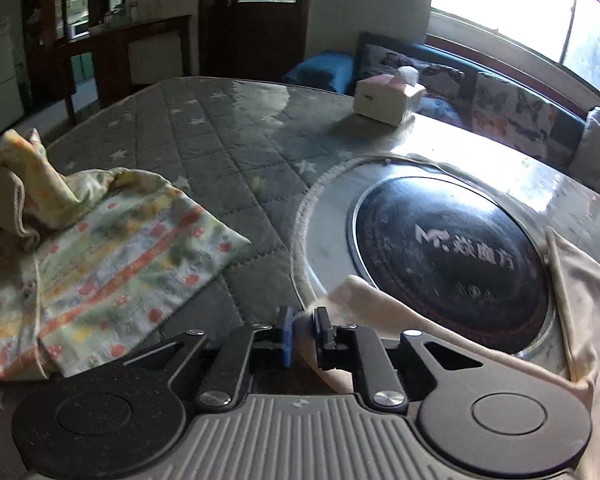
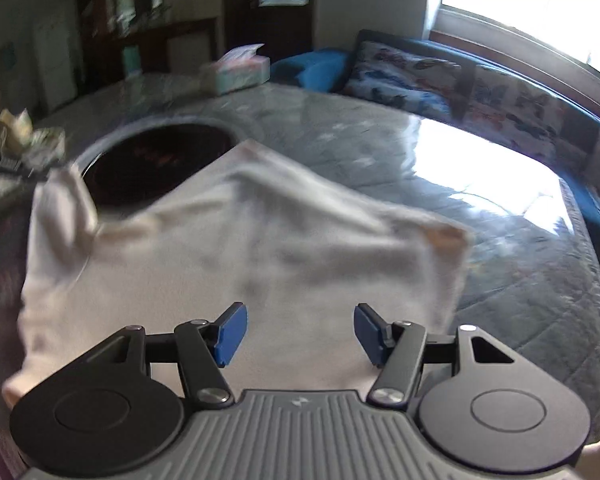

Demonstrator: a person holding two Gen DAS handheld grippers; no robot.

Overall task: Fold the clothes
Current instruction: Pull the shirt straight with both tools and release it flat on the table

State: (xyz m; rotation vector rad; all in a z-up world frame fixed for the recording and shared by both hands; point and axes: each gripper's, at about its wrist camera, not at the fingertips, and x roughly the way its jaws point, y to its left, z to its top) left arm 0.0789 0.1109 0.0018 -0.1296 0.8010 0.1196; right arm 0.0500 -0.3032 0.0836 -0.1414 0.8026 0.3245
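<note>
A cream garment point(image 1: 580, 300) lies on the table, partly over the black round cooktop point(image 1: 452, 256). My left gripper point(image 1: 303, 334) is shut on a sleeve or edge of this cream garment point(image 1: 364, 292) near the cooktop's front rim. In the right wrist view the same cream garment point(image 2: 240, 248) spreads out, blurred, below my right gripper point(image 2: 298, 334), which is open and empty above it. A patterned yellow-green garment point(image 1: 100, 268) lies folded and crumpled at the left.
The table wears a grey quilted star-print cover point(image 1: 228, 148). A tissue box point(image 1: 388, 98) stands at its far side and shows in the right wrist view point(image 2: 238, 70). A sofa with butterfly cushions point(image 1: 512, 108) runs under the bright window. Dark cabinets stand behind.
</note>
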